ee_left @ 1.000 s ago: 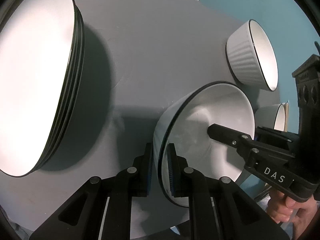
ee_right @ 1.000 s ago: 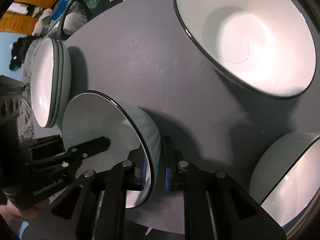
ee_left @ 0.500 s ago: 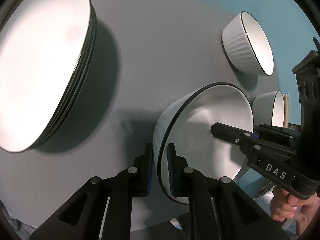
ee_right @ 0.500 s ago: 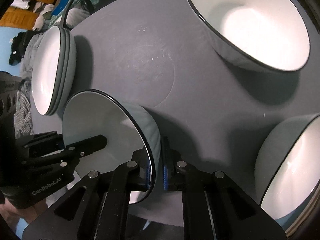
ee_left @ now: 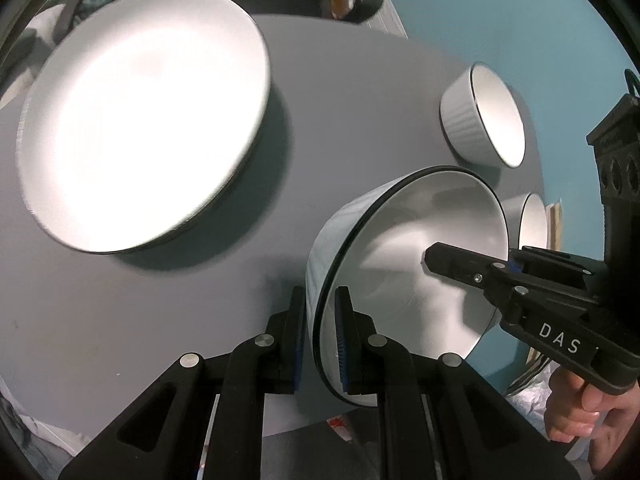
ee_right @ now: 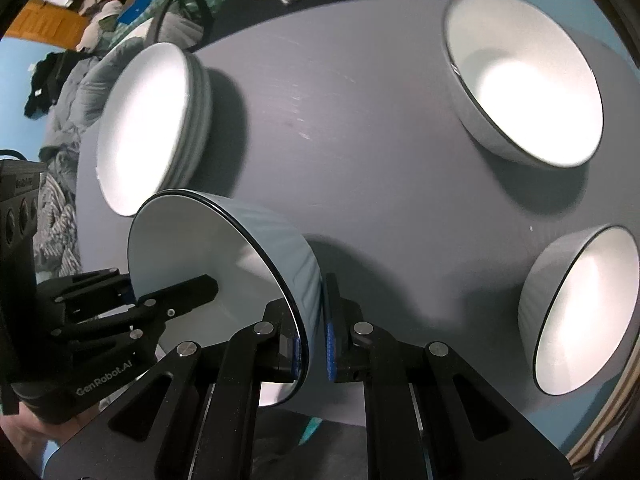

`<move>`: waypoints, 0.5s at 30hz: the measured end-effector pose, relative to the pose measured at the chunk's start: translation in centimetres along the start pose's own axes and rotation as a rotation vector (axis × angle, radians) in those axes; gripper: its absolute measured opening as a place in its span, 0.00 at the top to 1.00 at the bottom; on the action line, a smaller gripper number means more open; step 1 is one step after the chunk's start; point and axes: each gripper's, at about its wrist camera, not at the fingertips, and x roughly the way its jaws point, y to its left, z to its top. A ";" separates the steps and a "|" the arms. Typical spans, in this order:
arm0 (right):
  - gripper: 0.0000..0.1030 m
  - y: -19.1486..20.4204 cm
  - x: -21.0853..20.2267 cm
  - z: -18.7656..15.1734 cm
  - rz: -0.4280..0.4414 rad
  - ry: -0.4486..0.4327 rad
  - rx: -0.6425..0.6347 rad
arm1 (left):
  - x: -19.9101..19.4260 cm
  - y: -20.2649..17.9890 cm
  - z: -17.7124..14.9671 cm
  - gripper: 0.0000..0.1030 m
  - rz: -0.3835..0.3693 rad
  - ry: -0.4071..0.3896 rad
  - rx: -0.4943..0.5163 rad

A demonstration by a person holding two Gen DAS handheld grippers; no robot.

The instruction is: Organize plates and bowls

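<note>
A white ribbed bowl with a black rim (ee_left: 400, 280) (ee_right: 208, 264) hangs tilted above the near edge of the grey round table (ee_left: 360, 100) (ee_right: 360, 140). My left gripper (ee_left: 320, 304) is shut on one side of its rim. The right gripper (ee_right: 314, 332) is shut on the opposite side of the rim. Each gripper shows in the other's view, the right gripper (ee_left: 460, 264) reaching into the bowl from the right and the left gripper (ee_right: 188, 292) from the left. A stack of white plates (ee_left: 140, 132) (ee_right: 148, 128) lies on the table to the left.
Two more white bowls stand on the table's right side, one further back (ee_left: 484, 116) (ee_right: 532, 80) and one at the edge (ee_left: 528, 224) (ee_right: 580, 320). A hand (ee_left: 580, 408) grips the right handle. Clothes and a chair (ee_right: 176, 16) lie beyond the table.
Both grippers have risen with the bowl held between them. The plates, the other bowls and the table now look smaller and further below.
</note>
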 end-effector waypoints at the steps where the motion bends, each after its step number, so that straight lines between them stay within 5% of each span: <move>1: 0.91 0.3 -0.1 0.0 0.000 -0.001 -0.006 | -0.3 0.4 -0.1 0.88 -0.001 -0.006 -0.004; 15: 0.91 6.6 -0.8 2.8 -0.001 -0.033 -0.130 | -4.7 3.8 1.1 0.88 0.022 -0.085 -0.055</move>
